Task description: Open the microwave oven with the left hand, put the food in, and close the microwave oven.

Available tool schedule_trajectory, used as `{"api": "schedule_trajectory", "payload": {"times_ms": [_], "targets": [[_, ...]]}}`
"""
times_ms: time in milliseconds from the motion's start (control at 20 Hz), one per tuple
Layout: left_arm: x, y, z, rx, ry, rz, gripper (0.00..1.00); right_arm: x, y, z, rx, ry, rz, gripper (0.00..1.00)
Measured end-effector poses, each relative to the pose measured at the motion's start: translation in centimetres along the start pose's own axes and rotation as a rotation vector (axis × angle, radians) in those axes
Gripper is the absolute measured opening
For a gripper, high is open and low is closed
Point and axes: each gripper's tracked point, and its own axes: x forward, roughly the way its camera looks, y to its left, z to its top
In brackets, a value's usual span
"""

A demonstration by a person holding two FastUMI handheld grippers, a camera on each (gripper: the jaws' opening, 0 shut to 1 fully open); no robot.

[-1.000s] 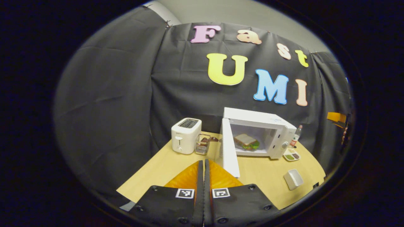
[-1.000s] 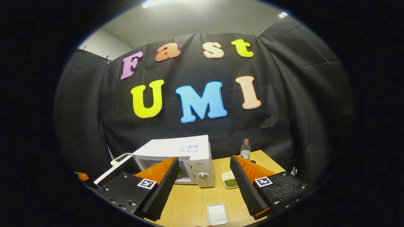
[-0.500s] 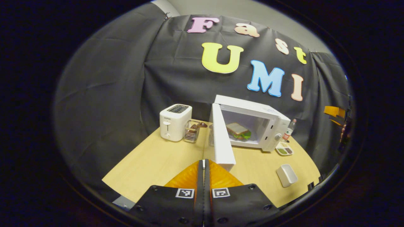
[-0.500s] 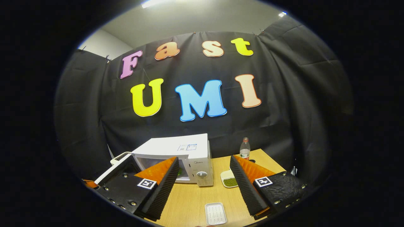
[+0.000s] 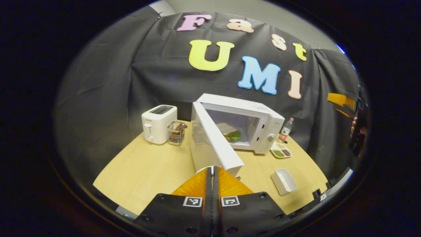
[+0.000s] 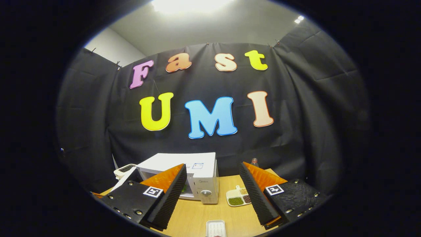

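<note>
The white microwave (image 5: 263, 113) stands at the back of the wooden table (image 5: 148, 171) with its door (image 5: 210, 141) swung out towards me. A sandwich (image 5: 230, 132) lies inside the cavity. My left gripper (image 5: 212, 168) is shut on nothing, its tips right at the lower free corner of the door. In the right gripper view the microwave (image 6: 184, 163) sits behind my right gripper (image 6: 212, 166), which hangs open and empty above the table. That right gripper (image 5: 343, 100) and the hand (image 5: 357, 128) holding it also appear far right in the left gripper view.
A white toaster (image 5: 158, 123) and a wire holder (image 5: 176, 132) stand left of the microwave. A bottle (image 5: 285, 129), a divided sauce dish (image 5: 280, 152) and an empty white tray (image 5: 283, 181) lie to its right. The dish (image 6: 239, 197) and tray (image 6: 215, 228) sit between the right fingers.
My left gripper has moved forward and left, up to the door's free edge, and the door stands at a new angle, slanted across the opening. The right gripper view has tilted upward a little.
</note>
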Motion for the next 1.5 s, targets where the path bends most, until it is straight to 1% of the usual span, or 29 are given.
{"api": "schedule_trajectory", "payload": {"times_ms": [50,150,200,250,300,350,500,550,600,700,850,1000,1200,1400,1500], "targets": [[0.4,-1.3,0.2,0.005,-0.001,-0.019,0.06,0.2,-0.5,0.0,0.001,0.005,-0.002,0.97],[1.2,-3.2,0.2,0.018,0.005,-0.043,0.09,0.4,-1.4,0.0,0.01,0.011,-0.007,0.97],[1.5,-3.9,0.2,0.021,0.005,-0.053,0.07,0.5,-1.8,0.2,0.014,0.011,-0.008,0.97],[2.0,-4.8,0.2,0.02,0.009,-0.064,0.09,0.6,-2.2,0.4,0.015,0.008,-0.011,0.97],[2.5,-5.6,0.0,0.019,0.013,-0.074,0.07,0.7,-2.8,0.6,0.012,0.003,-0.014,0.97],[2.9,-6.4,0.1,0.02,0.014,-0.082,0.07,0.8,-3.1,0.6,0.009,-0.001,-0.013,0.97],[4.5,-8.6,0.4,0.026,0.016,-0.108,0.07,1.1,-4.0,0.9,0.004,-0.006,-0.011,0.97],[5.0,-9.3,0.4,0.027,0.022,-0.117,0.09,1.1,-4.2,1.2,0.003,-0.009,-0.008,0.97],[5.5,-10.1,0.4,0.026,0.025,-0.129,0.07,1.2,-4.5,1.3,0.002,-0.012,-0.006,0.97],[6.5,-11.4,0.7,0.034,0.025,-0.146,0.07,1.3,-5.2,1.5,-0.007,-0.014,-0.01,0.97],[8.1,-13.4,1.2,0.036,0.024,-0.175,0.07,1.6,-5.3,1.9,-0.004,-0.02,0.008,0.97],[10.1,-15.4,1.7,0.034,0.026,-0.205,0.07,1.9,-5.9,1.9,-0.008,-0.016,0.008,0.97],[13.1,-17.9,3.0,0.035,0.023,-0.23,0.07,2.1,-7.2,1.4,-0.01,-0.002,-0.011,0.97],[16.0,-19.1,4.3,0.01,0.024,-0.247,0.07,1.9,-8.9,1.1,-0.012,0.011,-0.045,0.97],[17.1,-19.6,4.9,0.016,0.021,-0.26,0.07,1.7,-9.9,1.1,-0.018,0.008,-0.067,0.97]]}}
